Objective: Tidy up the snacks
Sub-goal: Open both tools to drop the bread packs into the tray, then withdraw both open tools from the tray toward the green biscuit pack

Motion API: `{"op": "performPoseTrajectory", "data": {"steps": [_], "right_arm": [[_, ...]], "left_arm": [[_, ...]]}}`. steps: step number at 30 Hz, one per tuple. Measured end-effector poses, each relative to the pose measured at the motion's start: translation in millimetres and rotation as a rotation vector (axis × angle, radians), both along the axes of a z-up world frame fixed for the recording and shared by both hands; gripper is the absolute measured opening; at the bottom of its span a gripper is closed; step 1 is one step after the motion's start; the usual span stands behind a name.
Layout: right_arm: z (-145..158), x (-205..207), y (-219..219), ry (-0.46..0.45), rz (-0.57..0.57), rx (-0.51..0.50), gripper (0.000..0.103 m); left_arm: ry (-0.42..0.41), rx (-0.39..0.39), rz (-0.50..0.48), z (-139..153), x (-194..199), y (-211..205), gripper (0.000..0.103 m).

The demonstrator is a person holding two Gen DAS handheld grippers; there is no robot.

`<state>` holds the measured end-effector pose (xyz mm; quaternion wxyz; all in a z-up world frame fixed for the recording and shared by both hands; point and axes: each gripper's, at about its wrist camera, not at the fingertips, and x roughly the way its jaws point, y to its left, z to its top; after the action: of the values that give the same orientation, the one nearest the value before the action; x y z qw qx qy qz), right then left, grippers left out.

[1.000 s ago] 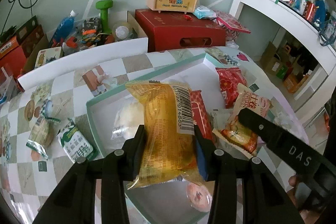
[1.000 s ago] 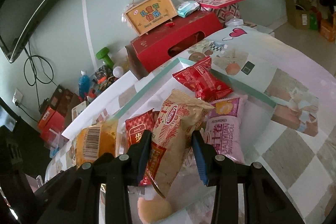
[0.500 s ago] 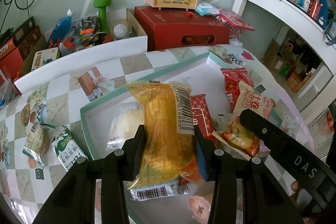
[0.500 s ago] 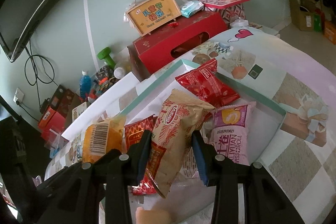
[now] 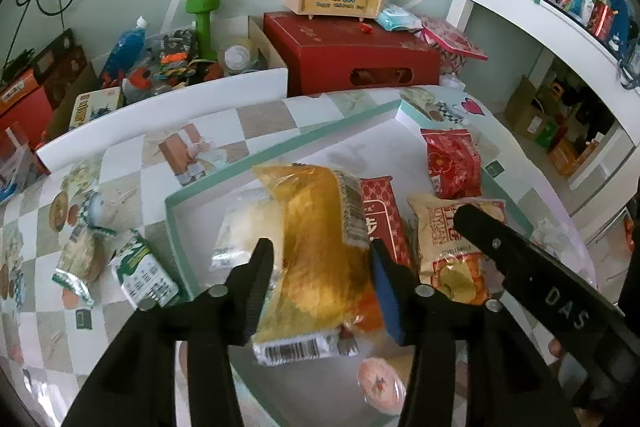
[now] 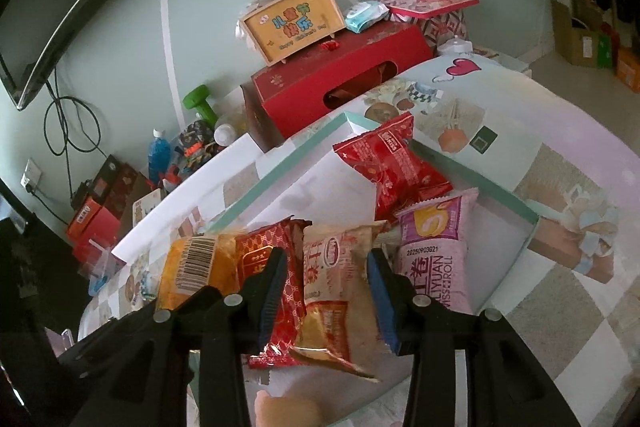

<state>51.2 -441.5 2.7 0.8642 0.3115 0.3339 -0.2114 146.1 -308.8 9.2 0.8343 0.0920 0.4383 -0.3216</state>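
Left wrist view: my left tongs (image 5: 318,273) pointed down over the shallow white tray (image 5: 320,137) with its mint-green rim. The yellow snack packet (image 5: 320,247), a glossy crinkled film pouch with a barcode strip, lay between the fingers. The jaws had just been opening; a gap showed beside the left finger, so the pads no longer pressed the packet. Its lower end was blurred and partly behind the finger bases. A pale wrapped item (image 5: 244,231) in the tray left of that packet was too washed out to identify. The right tongs' black arm crossed the lower right and covered part of the beige snack bag (image 5: 448,251). Outside the tray's left wall, two small green-and-white packets (image 5: 144,273) lay on the checked tablecloth.

Right wrist view: my right tongs (image 6: 328,277) sat nearly closed on the beige snack bag (image 6: 336,291), a matte, creased pillow pack standing tilted inside the tray (image 6: 500,183). Its jaws had eased open slightly, but both pads touched the bag. A red patterned packet (image 6: 264,263) leaned against its left side, partly behind the finger. A pink swiss roll pack (image 6: 436,251) lay to its right, and a shiny red packet (image 6: 394,167) beyond it. A round pale object (image 6: 288,409) at the bottom edge was cut off.
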Motion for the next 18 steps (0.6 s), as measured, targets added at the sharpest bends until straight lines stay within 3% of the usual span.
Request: {"op": "performPoseTrajectory", "data": {"steps": [4,8,10,14,18], "right_arm": [[6,-1,4,0.010,0.004,-0.013,0.047],[10,-2,10,0.044,-0.003,-0.039,0.066],[11,0,13,0.067,0.003,-0.054,0.067],[12,1,20,0.105,0.005,-0.082,0.083],[12,2,25,0.115,0.007,-0.080,0.090]], "left_arm": [[-0.005,-0.018,0.021,9,-4,17,0.054],[-0.019,-0.024,0.070,16,-5,37,0.062],[-0.018,-0.026,0.087,17,-3,45,0.062],[-0.016,-0.041,0.121,17,-2,61,0.073],[0.002,-0.027,0.170,11,3,73,0.074]]}}
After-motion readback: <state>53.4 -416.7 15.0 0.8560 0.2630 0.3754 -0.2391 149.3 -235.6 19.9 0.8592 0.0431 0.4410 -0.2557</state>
